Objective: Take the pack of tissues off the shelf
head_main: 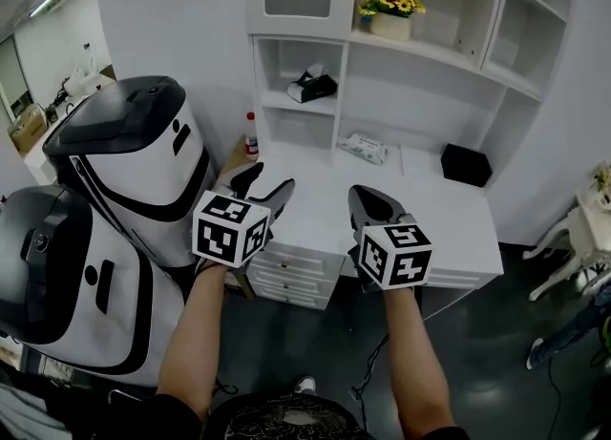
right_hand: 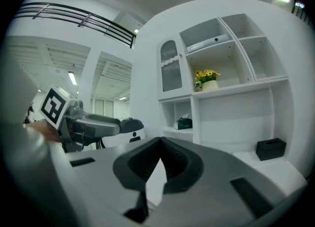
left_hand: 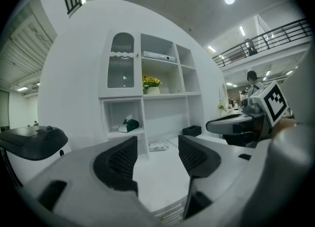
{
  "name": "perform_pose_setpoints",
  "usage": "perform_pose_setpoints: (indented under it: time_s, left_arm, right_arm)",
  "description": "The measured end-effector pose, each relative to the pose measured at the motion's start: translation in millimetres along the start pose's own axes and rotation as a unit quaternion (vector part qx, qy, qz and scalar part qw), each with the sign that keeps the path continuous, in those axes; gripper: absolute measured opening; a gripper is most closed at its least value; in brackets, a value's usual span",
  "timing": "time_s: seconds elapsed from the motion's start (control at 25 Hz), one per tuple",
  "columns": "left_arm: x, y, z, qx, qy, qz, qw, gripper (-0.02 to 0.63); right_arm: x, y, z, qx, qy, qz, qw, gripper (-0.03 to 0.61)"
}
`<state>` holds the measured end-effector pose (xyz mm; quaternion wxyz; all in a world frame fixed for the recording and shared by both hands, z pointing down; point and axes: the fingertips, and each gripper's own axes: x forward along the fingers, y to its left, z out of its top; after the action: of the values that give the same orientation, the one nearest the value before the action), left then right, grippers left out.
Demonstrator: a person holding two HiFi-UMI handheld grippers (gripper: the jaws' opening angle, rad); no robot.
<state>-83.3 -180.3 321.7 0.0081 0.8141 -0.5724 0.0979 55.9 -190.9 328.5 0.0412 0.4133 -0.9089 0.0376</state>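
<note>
1. White shelf unit (head_main: 420, 94) stands at the back of a white desk (head_main: 449, 209), in a room with a dark floor.
2. Far left, a big white-and-black machine (head_main: 134, 161) stands against the desk's end.
3. What looks like a small bottle (head_main: 251, 135) stands at the desk's back left corner. The head view shows it too small to be sure.
4. Left gripper (head_main: 264, 185) hovers over the desk's front edge, above the drawers (head_main: 286, 271). Its jaws stand wide apart with nothing between them, and its own view (left_hand: 157, 157) shows bare desk through the gap.
5. A dark tissue box (head_main: 312, 88) sits in the low left cubby of the shelf unit, with a white tissue poking out of its top.
6. The pack (head_main: 363, 147) lies flat on the desk in the open bay under the shelves, right of that cubby and well beyond both grippers. From the left gripper view the pack (left_hand: 158, 146) shows between the jaws, far off.
7. Flowers (head_main: 389, 1) in a pot stand on the shelf above.
8. Right gripper (head_main: 370, 201) hovers just beside the left one. Its jaws (right_hand: 160, 145) meet at the tips and hold nothing.
9. A black box (head_main: 467, 163) sits at the desk's back right.
10. A white chair (head_main: 573, 238) stands on the floor, far right.
</note>
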Motion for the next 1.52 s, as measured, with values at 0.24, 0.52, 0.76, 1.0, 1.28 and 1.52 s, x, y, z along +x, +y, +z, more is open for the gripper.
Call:
perform_pose_setpoints:
  time_s: [0.24, 0.52, 0.76, 1.0, 1.28, 1.52]
  left_arm:
    - [17, 2, 0, 0.01, 0.004, 0.01, 0.9999, 0.27]
    - [48, 8, 1, 0.021, -0.001, 0.009, 0.9997, 0.27]
    - [87, 21, 5, 0.025, -0.007, 0.005, 0.9997, 0.27]
    - [134, 47, 9, 0.024, -0.007, -0.004, 0.9997, 0.27]
    - [197, 93, 20, 0.034, -0.001, -0.022, 0.9992, 0.27]
    - [253, 133, 35, 0.077, 0.007, -0.048, 0.9959, 0.278]
  right_arm:
    - [14, -12, -3, 0.001, 0.002, 0.012, 1.0, 0.005]
    - [37, -29, -5, -0.01, 0.005, 0.017, 1.0, 0.005]
    - [68, -52, -6, -0.011, 0.005, 0.015, 1.0, 0.005]
    - [112, -78, -3, -0.009, 0.008, 0.008, 1.0, 0.005]
    - [176, -104, 11, -0.006, 0.01, -0.008, 1.0, 0.005]
    - [231, -127, 25, -0.009, 0.013, -0.027, 1.0, 0.005]
